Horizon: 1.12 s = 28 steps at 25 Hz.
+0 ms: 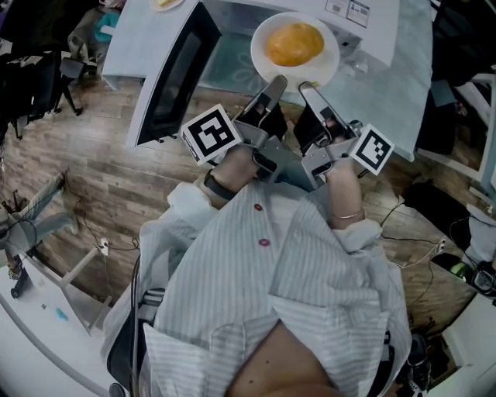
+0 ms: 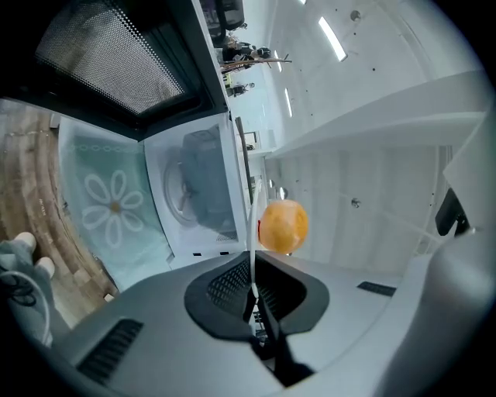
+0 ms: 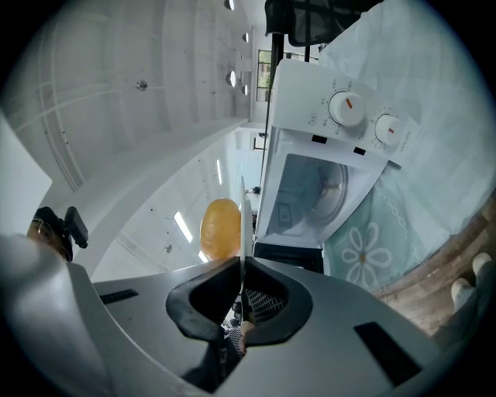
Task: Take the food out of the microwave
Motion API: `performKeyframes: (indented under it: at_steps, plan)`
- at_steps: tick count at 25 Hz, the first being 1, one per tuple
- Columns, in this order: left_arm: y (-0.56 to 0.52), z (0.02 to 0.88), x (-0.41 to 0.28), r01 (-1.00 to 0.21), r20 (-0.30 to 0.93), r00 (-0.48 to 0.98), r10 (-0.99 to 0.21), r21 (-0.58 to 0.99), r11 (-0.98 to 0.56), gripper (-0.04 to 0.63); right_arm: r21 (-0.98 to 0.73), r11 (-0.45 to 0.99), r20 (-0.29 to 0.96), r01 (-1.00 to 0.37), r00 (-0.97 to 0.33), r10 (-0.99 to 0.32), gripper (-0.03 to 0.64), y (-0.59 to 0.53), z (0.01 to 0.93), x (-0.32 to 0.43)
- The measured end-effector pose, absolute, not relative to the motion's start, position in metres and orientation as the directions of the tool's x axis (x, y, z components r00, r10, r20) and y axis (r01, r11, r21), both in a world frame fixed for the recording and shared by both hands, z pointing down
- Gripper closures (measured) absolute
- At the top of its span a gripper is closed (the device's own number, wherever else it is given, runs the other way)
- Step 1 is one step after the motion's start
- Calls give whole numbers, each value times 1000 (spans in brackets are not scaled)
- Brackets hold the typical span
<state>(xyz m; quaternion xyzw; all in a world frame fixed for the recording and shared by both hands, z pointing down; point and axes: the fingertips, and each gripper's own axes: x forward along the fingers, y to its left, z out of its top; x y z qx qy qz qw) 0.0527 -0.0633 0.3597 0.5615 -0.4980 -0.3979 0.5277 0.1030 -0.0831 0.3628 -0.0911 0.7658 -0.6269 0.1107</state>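
A white plate (image 1: pixel 267 35) carrying a round orange-yellow food (image 1: pixel 294 43) hangs in front of the open microwave (image 1: pixel 364 15). My left gripper (image 1: pixel 275 82) is shut on the plate's near rim, and my right gripper (image 1: pixel 308 90) is shut on the rim just beside it. In the left gripper view the plate (image 2: pixel 252 225) shows edge-on between the pads of the left gripper (image 2: pixel 253 281), with the food (image 2: pixel 283 226) to its right. In the right gripper view the plate edge (image 3: pixel 242 221) sits in the right gripper (image 3: pixel 242 285), with the food (image 3: pixel 219 229) to its left.
The microwave door (image 1: pixel 177 74) stands swung open on the left, and the cavity with its turntable (image 2: pixel 194 194) lies behind the plate. A pale teal cloth with daisies (image 1: pixel 403 85) covers the table. The control knobs (image 3: pixel 346 108) are on the right. Wooden floor (image 1: pixel 93 178) with cables lies below.
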Motion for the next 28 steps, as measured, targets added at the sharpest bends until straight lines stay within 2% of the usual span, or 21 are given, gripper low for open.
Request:
performKeyframes:
  at_steps: [28]
  plan:
    - [-65, 364, 54, -128, 80, 215, -973, 990, 53, 575, -980, 197, -40, -21, -952, -304, 575, -83, 367, 105]
